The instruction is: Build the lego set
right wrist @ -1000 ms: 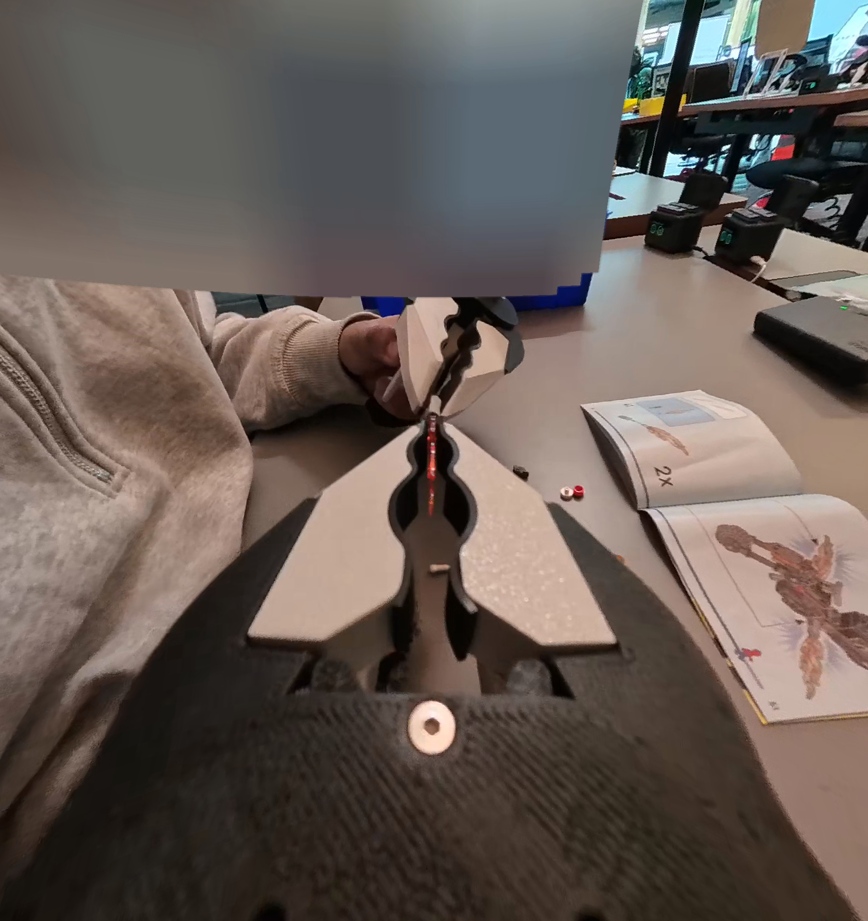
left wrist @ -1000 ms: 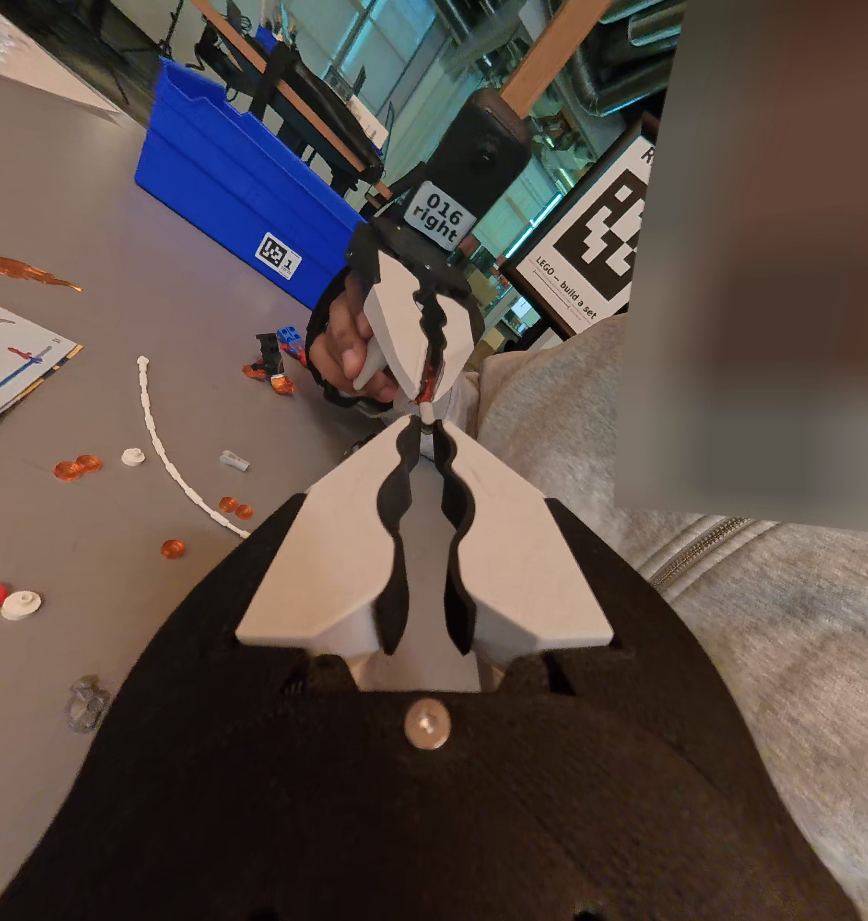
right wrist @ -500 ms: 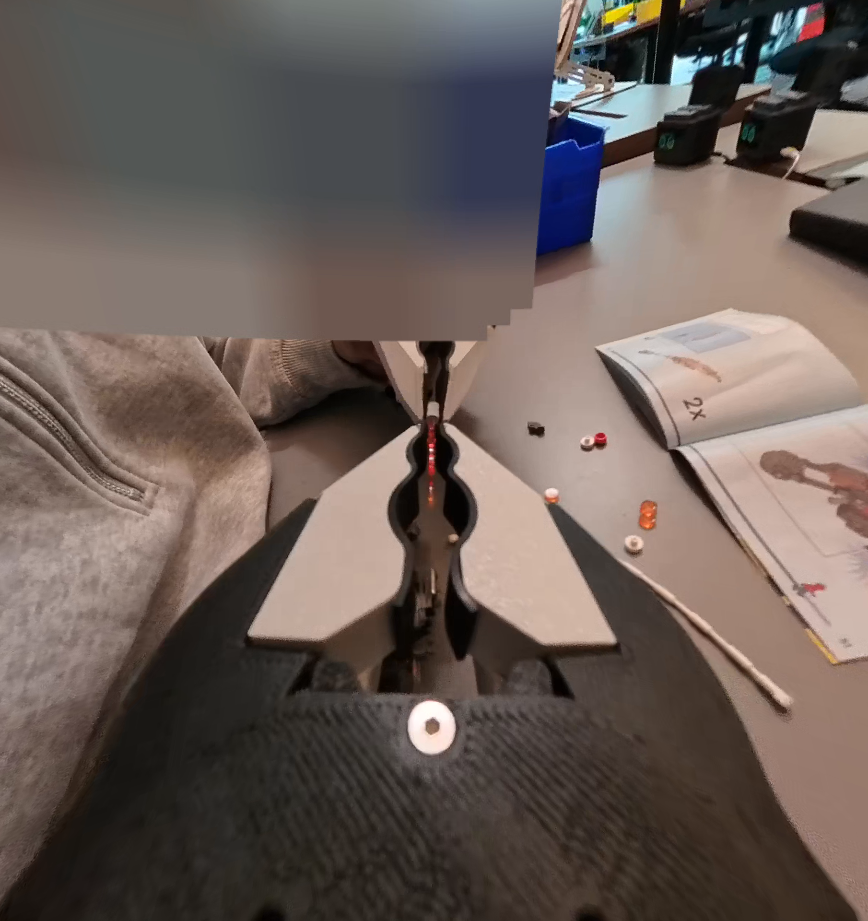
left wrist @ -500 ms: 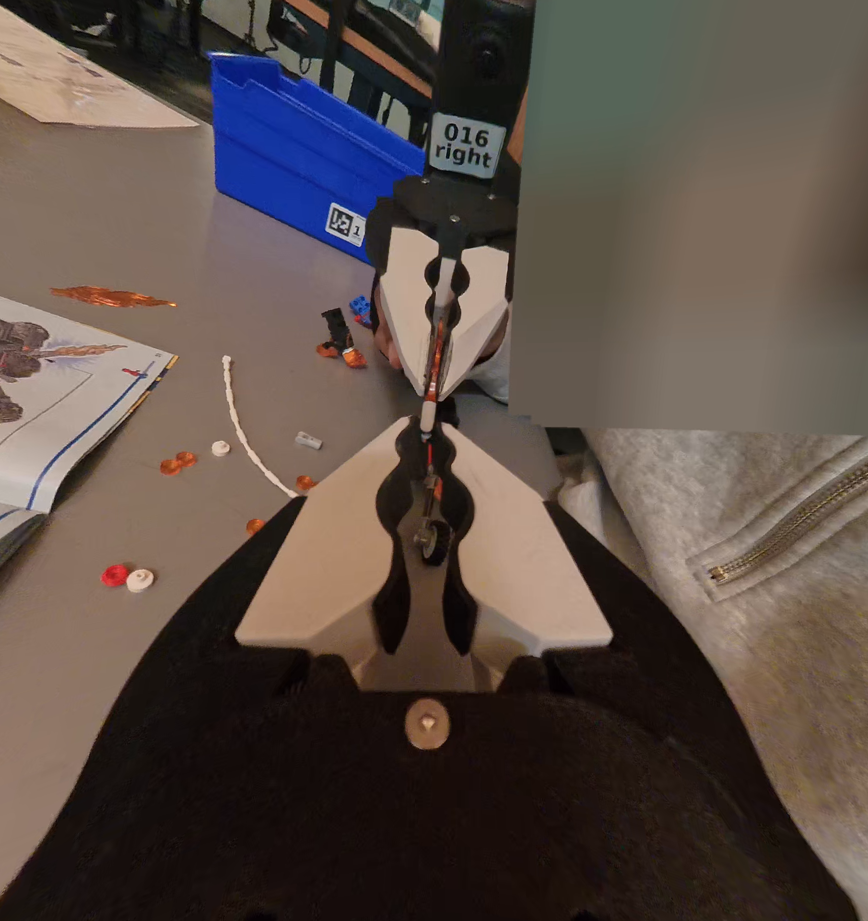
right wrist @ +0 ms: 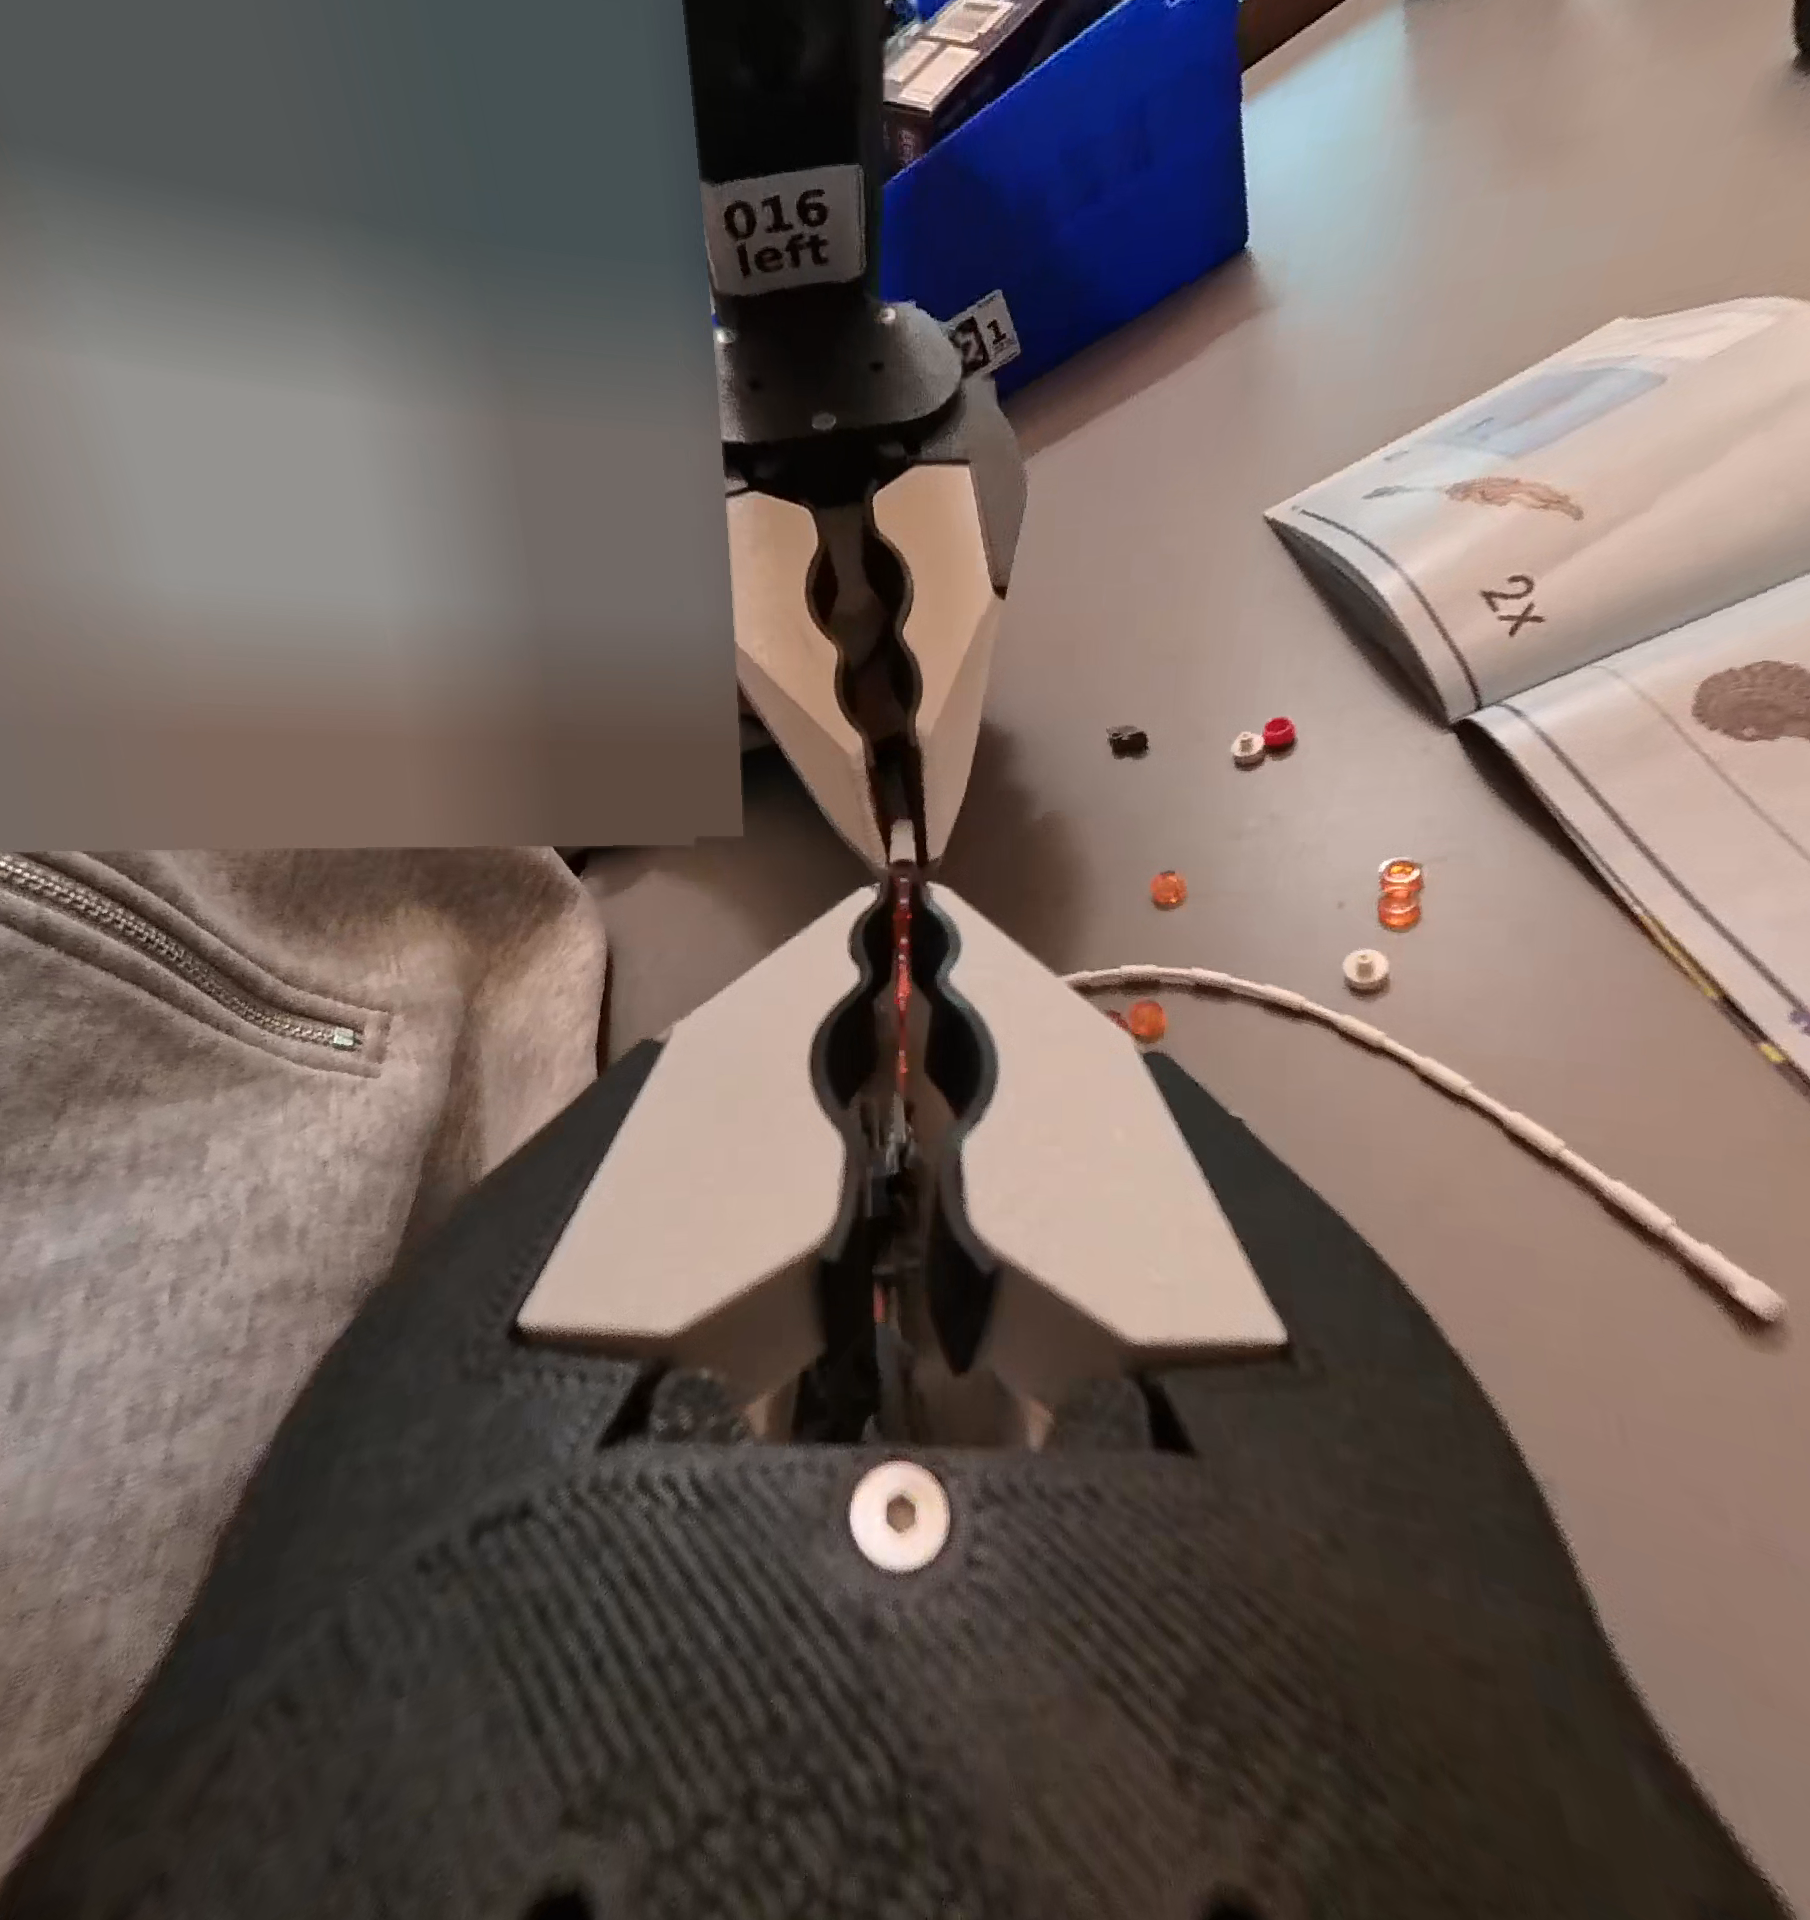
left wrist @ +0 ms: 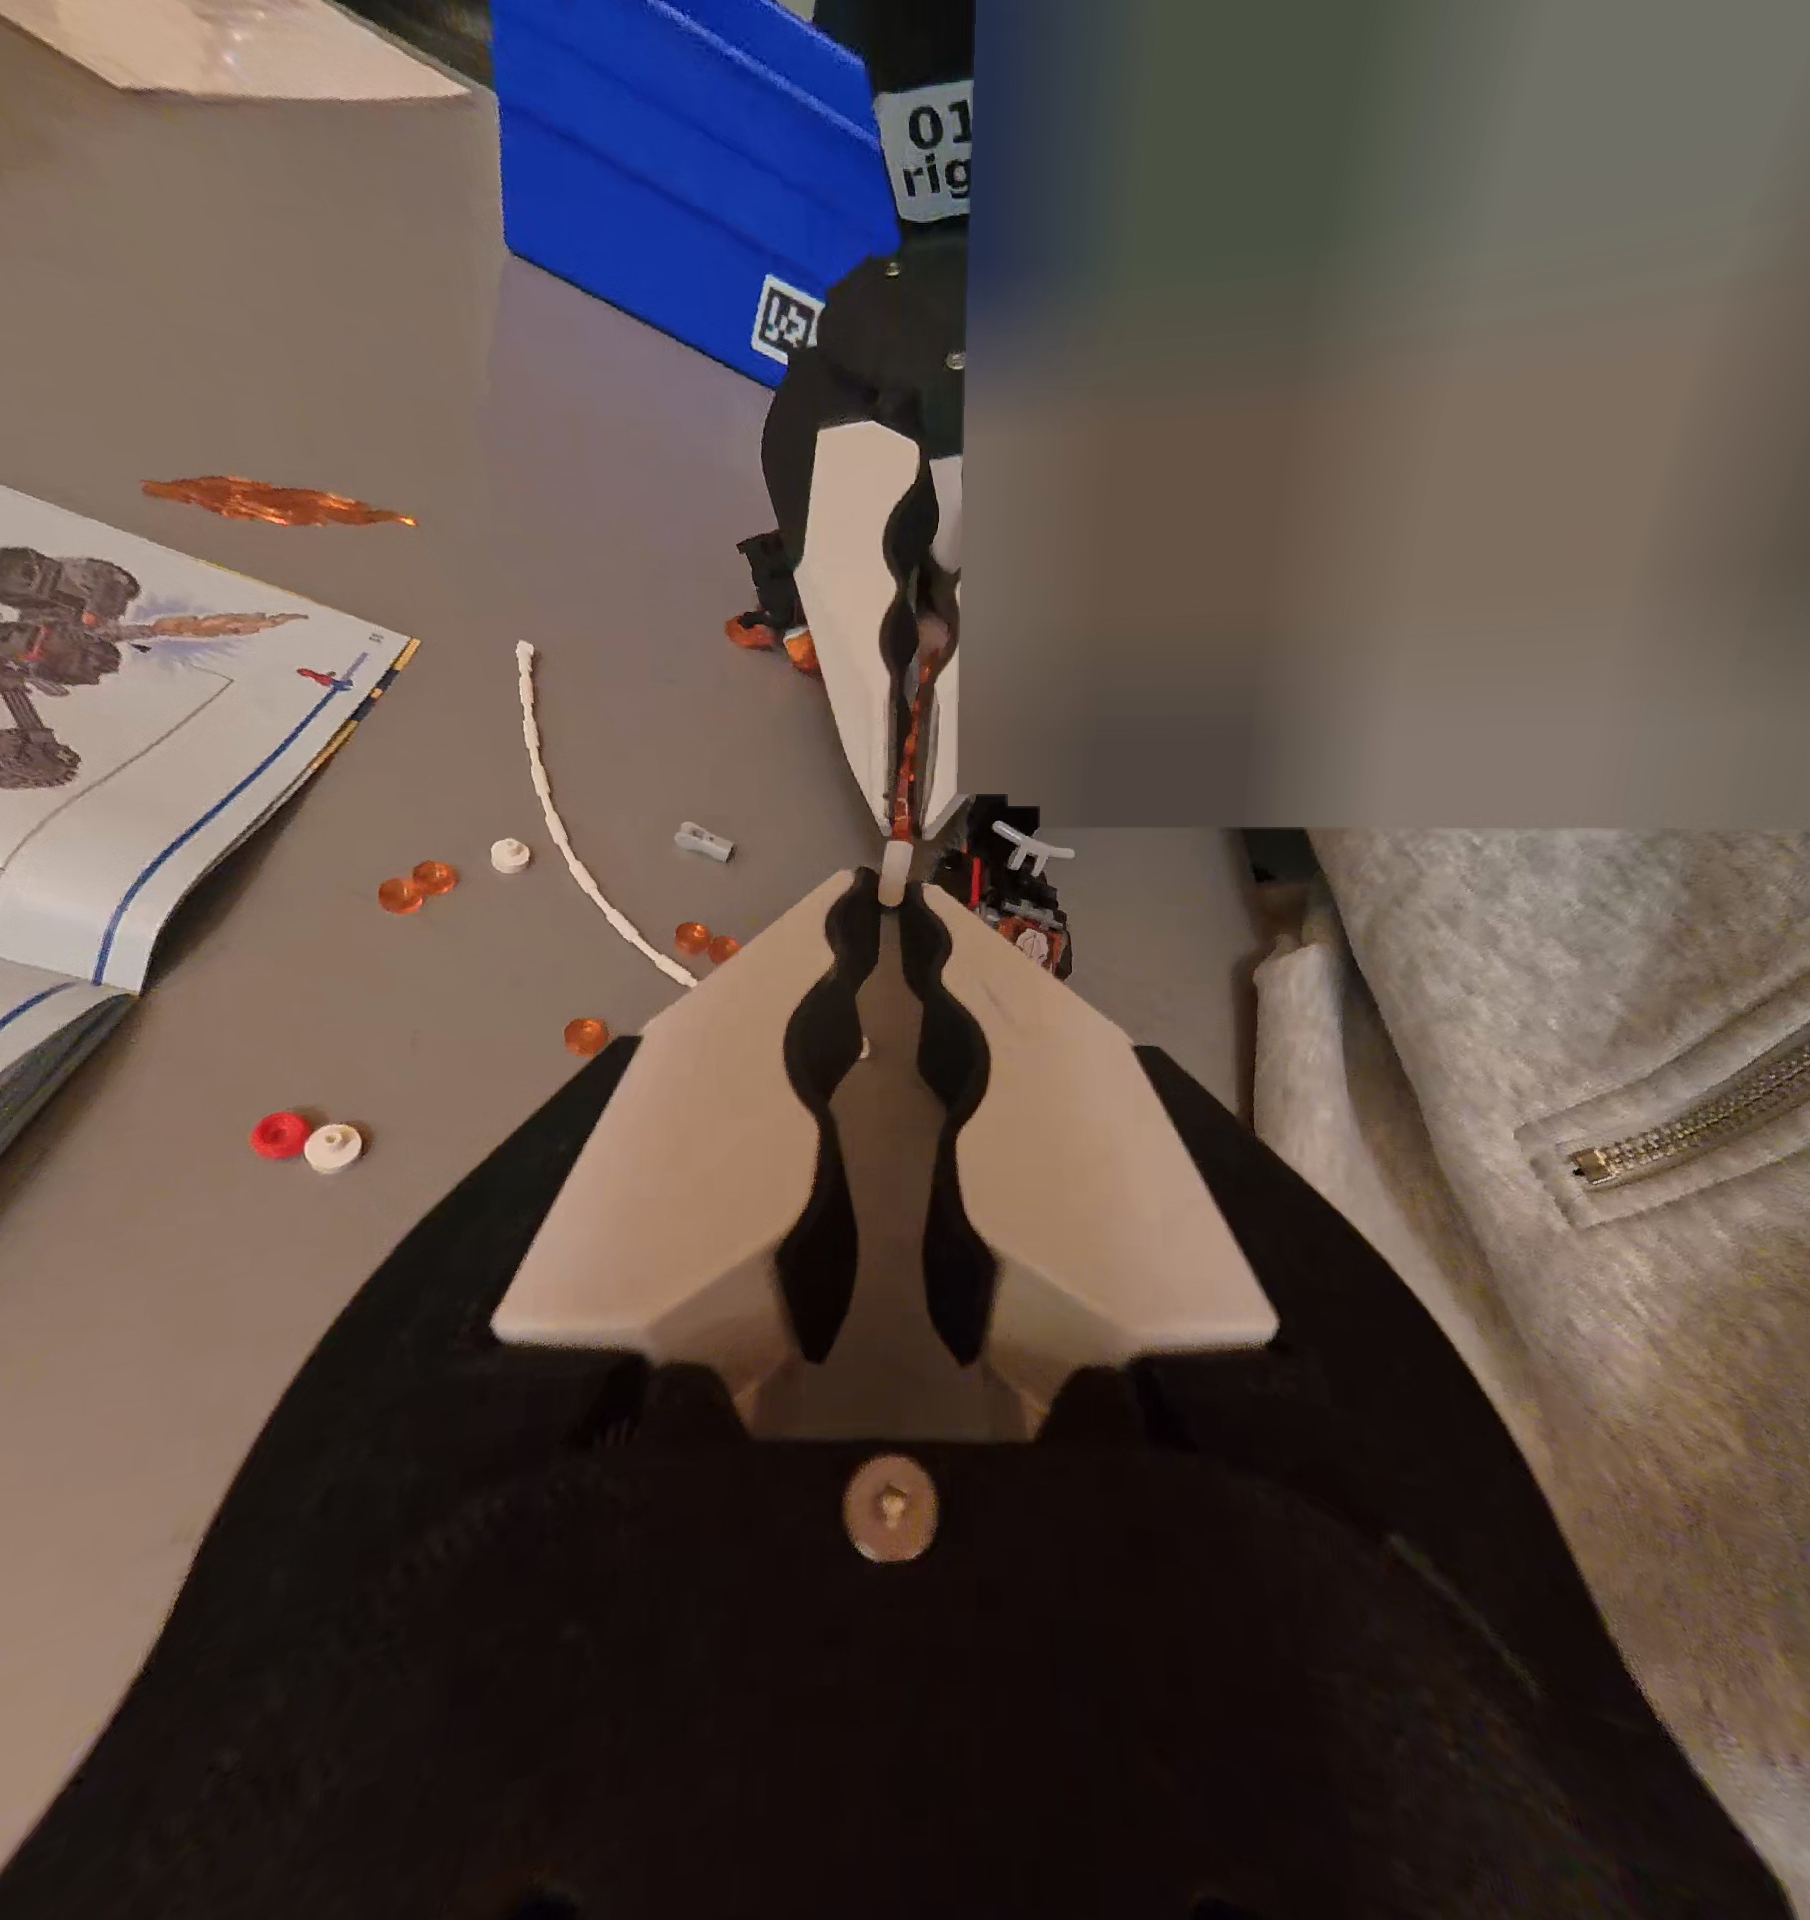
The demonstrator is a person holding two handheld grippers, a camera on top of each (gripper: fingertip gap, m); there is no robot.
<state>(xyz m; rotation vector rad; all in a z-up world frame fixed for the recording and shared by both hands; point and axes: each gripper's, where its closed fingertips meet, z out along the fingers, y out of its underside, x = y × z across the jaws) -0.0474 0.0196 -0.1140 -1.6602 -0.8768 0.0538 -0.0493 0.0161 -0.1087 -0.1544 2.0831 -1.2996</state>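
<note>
My left gripper (left wrist: 888, 883) is shut on a small white piece (left wrist: 890, 885) at its fingertips. My right gripper (right wrist: 899, 896) is shut on a thin translucent orange piece (right wrist: 899, 977) that runs back between its fingers. The two grippers meet tip to tip above the table, and the white piece touches the end of the orange piece. The right gripper (left wrist: 906, 816) and its orange piece (left wrist: 916, 727) also show in the left wrist view. The left gripper (right wrist: 901, 847) also shows in the right wrist view. A small black and red lego build (left wrist: 1015, 904) sits on the table just behind the tips.
An open instruction booklet (left wrist: 153, 727) (right wrist: 1628, 644) lies on the grey table. A blue bin (left wrist: 672, 177) (right wrist: 1077, 197) stands at the back. A white flexible strip (left wrist: 568, 821) (right wrist: 1400, 1049), orange studs (left wrist: 418, 885), red and white studs (left wrist: 309, 1138) and an orange flame piece (left wrist: 277, 504) lie loose. A person's grey sweatshirt (left wrist: 1555, 1247) is close by. Less than 4 cm separates the two grippers' tips.
Both grippers have swung and tilted down towards the table while staying tip to tip. More of the booklet and the loose pieces now shows. Both stay shut.
</note>
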